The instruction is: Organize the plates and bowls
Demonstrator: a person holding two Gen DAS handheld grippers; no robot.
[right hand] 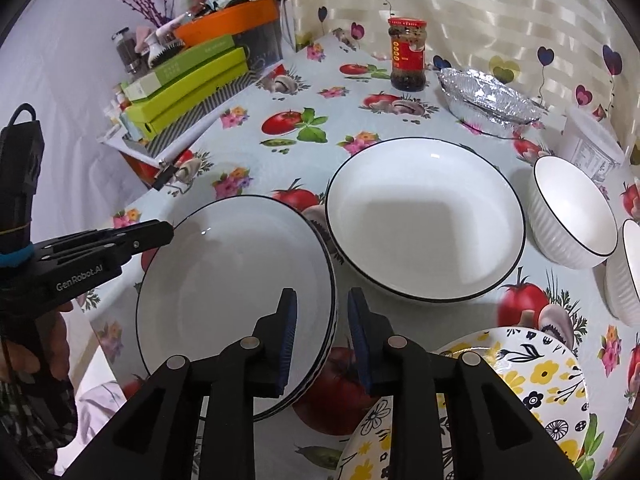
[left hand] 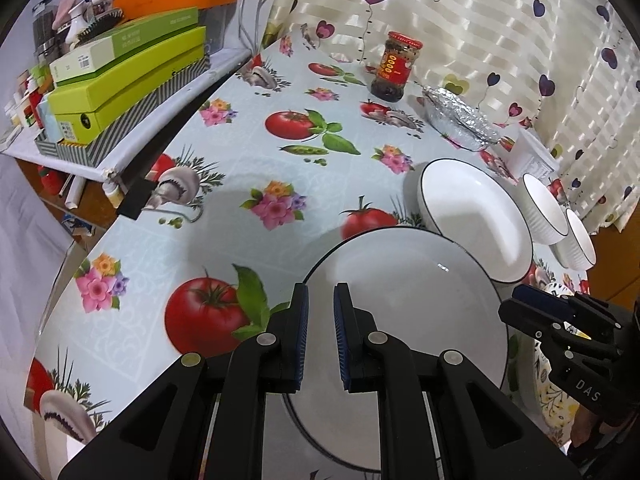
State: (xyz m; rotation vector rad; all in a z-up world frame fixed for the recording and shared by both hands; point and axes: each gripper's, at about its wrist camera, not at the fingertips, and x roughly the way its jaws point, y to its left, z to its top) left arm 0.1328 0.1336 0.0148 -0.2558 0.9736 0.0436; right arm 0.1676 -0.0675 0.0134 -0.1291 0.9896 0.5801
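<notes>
Both jaws of the right hand-held gripper (right hand: 322, 334) stand apart, empty, above the rim of the stacked white plates (right hand: 224, 280). Left hand-held gripper (left hand: 320, 332), released too, hovers over them on the flowery tabletop (left hand: 248, 152) beside a curtain (left hand: 500, 40).

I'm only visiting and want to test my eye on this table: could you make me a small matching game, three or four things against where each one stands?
Things:
1. sauce jar
2. foil tray
3. flowered plate
4. stack of white plates

Places:
A. nearest the camera, at the lower right of the right wrist view
B. far end, by the curtain
C. just right of the jar
D. left of the big white bowl

Pairs: 1-B, 2-C, 3-A, 4-D
</notes>
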